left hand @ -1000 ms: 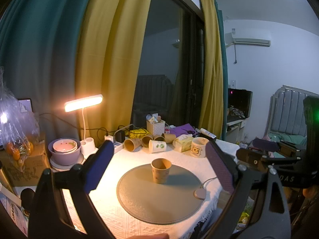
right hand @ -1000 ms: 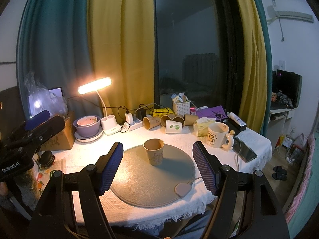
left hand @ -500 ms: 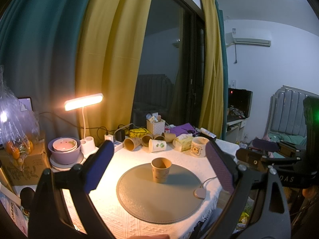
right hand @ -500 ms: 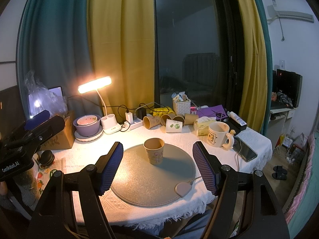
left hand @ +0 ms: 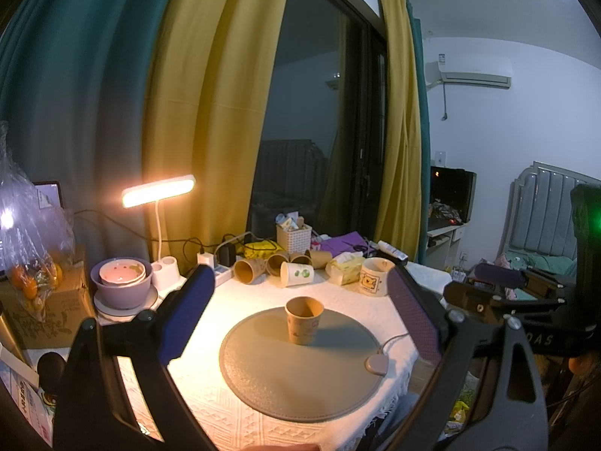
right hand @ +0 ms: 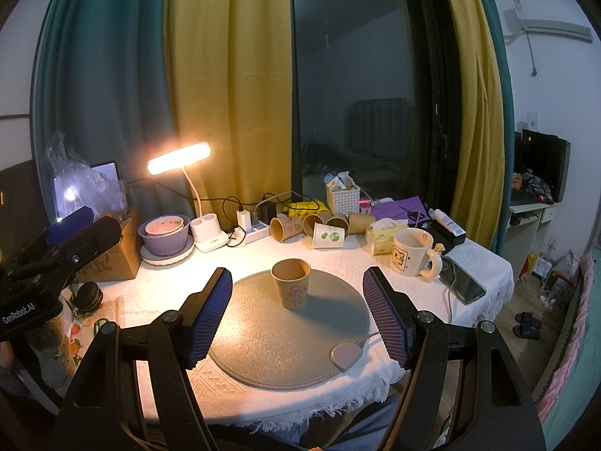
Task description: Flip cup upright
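Note:
A brown paper cup (left hand: 303, 319) stands upright, mouth up, on the round grey mat (left hand: 263, 368); it also shows in the right wrist view (right hand: 290, 288) on the mat (right hand: 263, 342). My left gripper (left hand: 300, 315) is open and empty, held back from the cup, which sits between its fingers in the view. My right gripper (right hand: 296, 315) is open and empty, also back from the cup and above the mat's near half. Each gripper's body shows at the edge of the other's view.
Several paper cups (right hand: 311, 227) lie on their sides at the back of the table. A bear mug (right hand: 411, 251), tissue pack (right hand: 387, 236), phone (right hand: 464, 285), lit desk lamp (right hand: 178, 158), stacked bowls (right hand: 165, 231) and a pink puck (right hand: 345, 353) surround the mat.

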A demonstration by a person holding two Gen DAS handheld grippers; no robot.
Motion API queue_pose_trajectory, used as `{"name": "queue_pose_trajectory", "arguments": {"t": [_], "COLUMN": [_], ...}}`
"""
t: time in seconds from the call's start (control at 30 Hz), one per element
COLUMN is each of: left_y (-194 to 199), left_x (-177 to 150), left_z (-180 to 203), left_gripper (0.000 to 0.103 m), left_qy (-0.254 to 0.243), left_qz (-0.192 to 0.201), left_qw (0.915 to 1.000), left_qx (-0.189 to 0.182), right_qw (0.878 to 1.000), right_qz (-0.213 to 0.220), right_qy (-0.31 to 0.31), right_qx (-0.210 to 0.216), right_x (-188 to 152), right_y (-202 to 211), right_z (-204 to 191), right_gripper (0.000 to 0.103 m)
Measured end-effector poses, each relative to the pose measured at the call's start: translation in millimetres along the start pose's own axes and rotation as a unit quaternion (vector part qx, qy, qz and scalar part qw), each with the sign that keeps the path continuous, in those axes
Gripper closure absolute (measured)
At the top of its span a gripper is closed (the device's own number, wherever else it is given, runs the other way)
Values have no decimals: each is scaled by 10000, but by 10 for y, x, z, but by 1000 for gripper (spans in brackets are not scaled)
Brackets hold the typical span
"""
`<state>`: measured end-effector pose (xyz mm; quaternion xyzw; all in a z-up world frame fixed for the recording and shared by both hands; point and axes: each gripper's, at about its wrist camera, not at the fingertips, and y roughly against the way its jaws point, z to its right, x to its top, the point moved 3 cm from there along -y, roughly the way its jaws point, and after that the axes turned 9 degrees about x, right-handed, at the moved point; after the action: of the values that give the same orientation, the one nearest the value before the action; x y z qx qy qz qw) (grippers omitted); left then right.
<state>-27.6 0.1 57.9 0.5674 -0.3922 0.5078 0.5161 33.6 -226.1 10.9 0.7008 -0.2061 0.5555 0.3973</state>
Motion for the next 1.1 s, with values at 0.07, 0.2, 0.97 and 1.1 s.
{"name": "queue_pose_trajectory", "arguments": {"t": [0.07, 0.2, 0.97, 1.1], "left_y": [-2, -1, -5, -7], "left_x": [0, 2, 8, 7], "left_z": [-1, -7, -9, -11], "left_gripper": [9, 9, 9, 9], "left_qy": [0, 0, 13, 18], "left_qz": [-2, -1, -6, -20], "left_qw": [10000, 10000, 10000, 10000], "left_qx": [-1, -2, 5, -4], "right_qw": [10000, 10000, 10000, 10000], "right_qz": [-5, -8, -18, -19], "right_qy": [0, 0, -3, -5], "right_qx": [2, 0, 3, -1], "right_x": [-29, -29, -20, -30], "right_y": [-5, -6, -8, -13], "right_z": [-16, -17, -17, -19], "right_gripper": [28, 28, 28, 28]}}
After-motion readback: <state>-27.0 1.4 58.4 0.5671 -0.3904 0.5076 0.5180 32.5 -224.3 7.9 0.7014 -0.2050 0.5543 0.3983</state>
